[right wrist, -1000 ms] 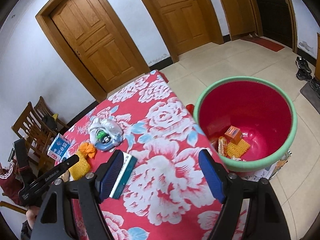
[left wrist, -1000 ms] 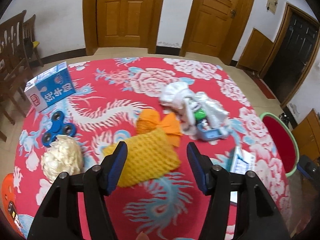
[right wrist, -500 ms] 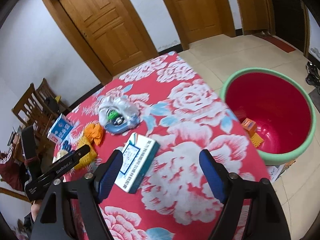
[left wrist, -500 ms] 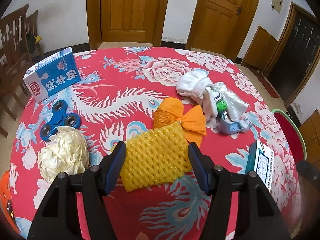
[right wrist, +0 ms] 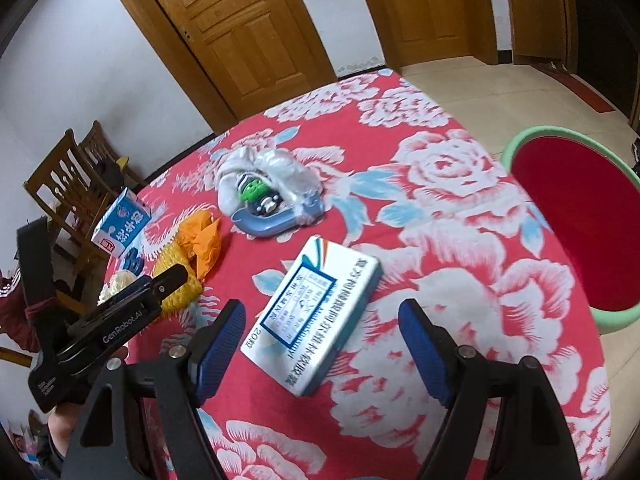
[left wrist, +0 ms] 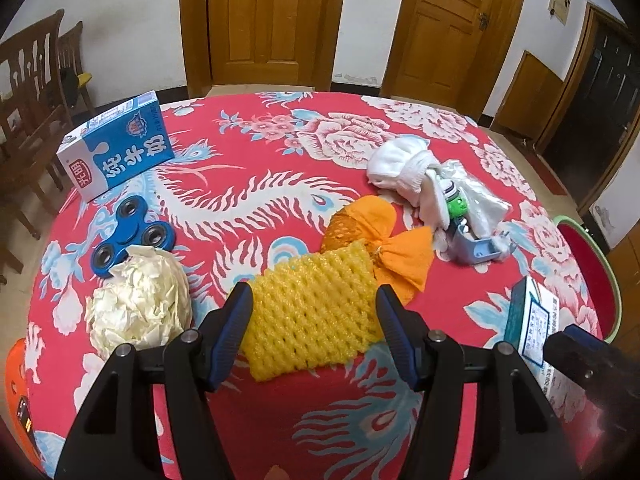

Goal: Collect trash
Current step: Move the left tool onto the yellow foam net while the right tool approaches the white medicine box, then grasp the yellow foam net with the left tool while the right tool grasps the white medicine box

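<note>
Left claw (left wrist: 314, 334): spread, yellow foam net (left wrist: 316, 312) bracketed on desk (left wrist: 260, 184) for pinching | Right claw (right wrist: 320, 350): spread, medicine box (right wrist: 316, 316) straddled flat | Red bin (right wrist: 576, 224): set beside desk to receive trash

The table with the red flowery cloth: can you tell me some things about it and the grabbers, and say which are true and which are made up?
1. The left gripper is open, with the yellow foam fruit net between its fingers. True.
2. The right gripper is shut on the white medicine box. False: it is open, and the box lies flat on the tablecloth between its fingers.
3. The blue milk carton lies near the blue fidget spinner. True.
4. The red bin with the green rim stands on the table. False: it stands on the floor beside the table.
5. The crumpled white paper ball is on top of the foam net. False: it lies beside it on the cloth.
</note>
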Demonstrator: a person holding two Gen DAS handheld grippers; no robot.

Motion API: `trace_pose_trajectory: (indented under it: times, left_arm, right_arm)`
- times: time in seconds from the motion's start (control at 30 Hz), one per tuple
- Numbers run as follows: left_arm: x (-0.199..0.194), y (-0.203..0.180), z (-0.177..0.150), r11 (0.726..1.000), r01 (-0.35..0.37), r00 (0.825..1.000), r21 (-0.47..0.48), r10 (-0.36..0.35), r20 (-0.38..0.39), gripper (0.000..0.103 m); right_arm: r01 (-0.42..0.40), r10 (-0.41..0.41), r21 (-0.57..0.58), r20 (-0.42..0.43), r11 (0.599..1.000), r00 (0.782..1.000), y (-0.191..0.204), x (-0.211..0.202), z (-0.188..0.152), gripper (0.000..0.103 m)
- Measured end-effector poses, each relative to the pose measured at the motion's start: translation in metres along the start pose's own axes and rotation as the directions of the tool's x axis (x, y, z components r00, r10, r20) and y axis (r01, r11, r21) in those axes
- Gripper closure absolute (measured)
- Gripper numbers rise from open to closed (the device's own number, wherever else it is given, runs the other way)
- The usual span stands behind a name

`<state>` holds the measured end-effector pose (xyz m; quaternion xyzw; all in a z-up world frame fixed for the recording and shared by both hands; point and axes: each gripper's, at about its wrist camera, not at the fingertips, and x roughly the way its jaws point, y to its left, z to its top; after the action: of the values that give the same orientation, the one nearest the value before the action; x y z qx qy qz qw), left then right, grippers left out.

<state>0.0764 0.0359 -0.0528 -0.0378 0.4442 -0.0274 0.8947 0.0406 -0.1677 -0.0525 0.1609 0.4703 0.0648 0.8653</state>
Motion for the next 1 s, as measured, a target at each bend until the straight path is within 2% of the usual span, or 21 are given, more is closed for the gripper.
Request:
trace_pose_trajectory:
  times: [0.23,0.4,0.53,0.63,0.7,0.87,1.0]
  left_arm:
    - [0.001,0.001,0.000,1.000,-0.016,1.000,0.004,0.016,-0.001,0.039]
    - [0.001,0.000,0.000,1.000,-0.016,1.000,0.007,0.016,-0.001,0.040]
    - [0.002,-0.002,-0.001,1.000,-0.019,1.000,0.022,0.019,0.005,0.047]
    - [0.001,-0.002,0.000,1.000,-0.008,1.000,0.010,0.008,0.002,0.056]
    - [-0.001,0.000,0.000,1.000,-0.002,1.000,-0.002,0.002,0.005,0.061]
    - [-0.005,0.007,-0.001,0.999,0.024,1.000,-0.041,-0.024,0.014,0.074]
    - [-0.015,0.013,-0.002,0.994,0.067,0.997,-0.081,-0.065,0.029,0.077]
  right_arm:
    - [0.001,-0.002,-0.025,-0.027,1.000,1.000,0.011,0.014,-0.001,0.022]
    - [0.023,-0.023,-0.055,-0.014,0.998,1.000,0.016,0.018,-0.002,0.022]
    - [0.056,-0.056,-0.097,0.003,0.994,0.998,0.023,0.020,-0.004,0.021]
    - [0.084,-0.083,-0.118,0.019,0.989,0.996,0.026,0.021,-0.006,0.031]
    - [0.080,-0.078,-0.118,0.021,0.990,0.997,0.025,0.020,-0.007,0.035]
    - [0.057,-0.054,-0.104,0.025,0.993,0.998,0.020,0.018,-0.007,0.037]
    - [0.037,-0.035,-0.086,0.030,0.996,0.999,0.016,0.015,-0.009,0.037]
